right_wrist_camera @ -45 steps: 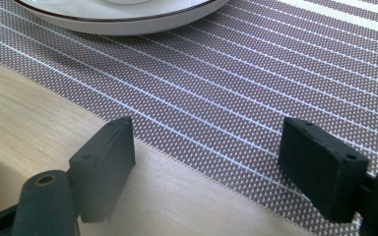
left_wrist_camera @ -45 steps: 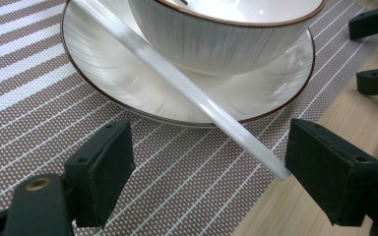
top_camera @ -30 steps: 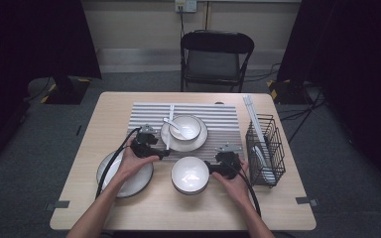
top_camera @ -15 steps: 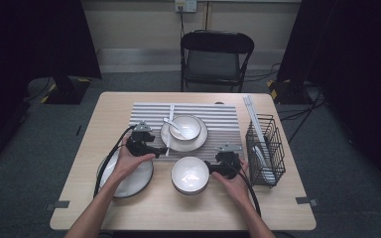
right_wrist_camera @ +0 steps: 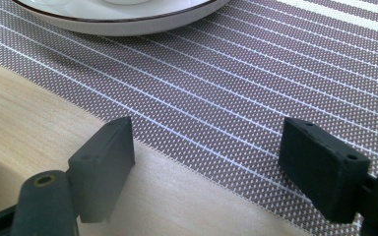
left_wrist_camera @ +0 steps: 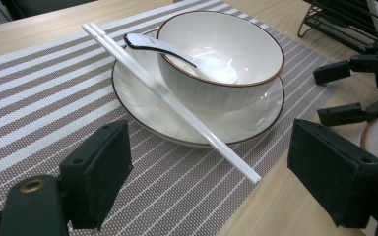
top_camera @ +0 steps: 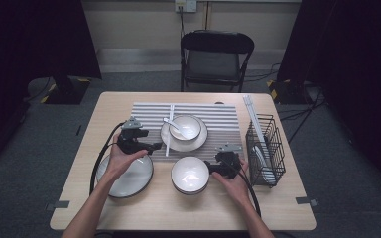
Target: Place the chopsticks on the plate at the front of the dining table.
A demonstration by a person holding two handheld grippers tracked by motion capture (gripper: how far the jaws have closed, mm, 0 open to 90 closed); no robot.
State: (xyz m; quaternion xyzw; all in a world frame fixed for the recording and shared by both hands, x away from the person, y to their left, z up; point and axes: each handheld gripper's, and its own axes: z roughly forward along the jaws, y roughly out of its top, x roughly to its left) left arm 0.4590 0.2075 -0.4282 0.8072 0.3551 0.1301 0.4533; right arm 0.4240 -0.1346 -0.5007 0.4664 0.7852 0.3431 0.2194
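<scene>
One spoon (left_wrist_camera: 177,51) lies in the bowl (left_wrist_camera: 226,64) on a plate (left_wrist_camera: 142,103).

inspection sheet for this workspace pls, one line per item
Surface: wooden table, striped mat at the back.
Job's things: chopsticks leaning on the plate under the bowl with spoon.
Clutter: front bowl, dark-rimmed plate, wire rack.
Grippers: left gripper open, facing the chopsticks; right gripper open over the mat edge.
Cables: one trails from each gripper.
Surroundings: folding chair, dark curtains.
</scene>
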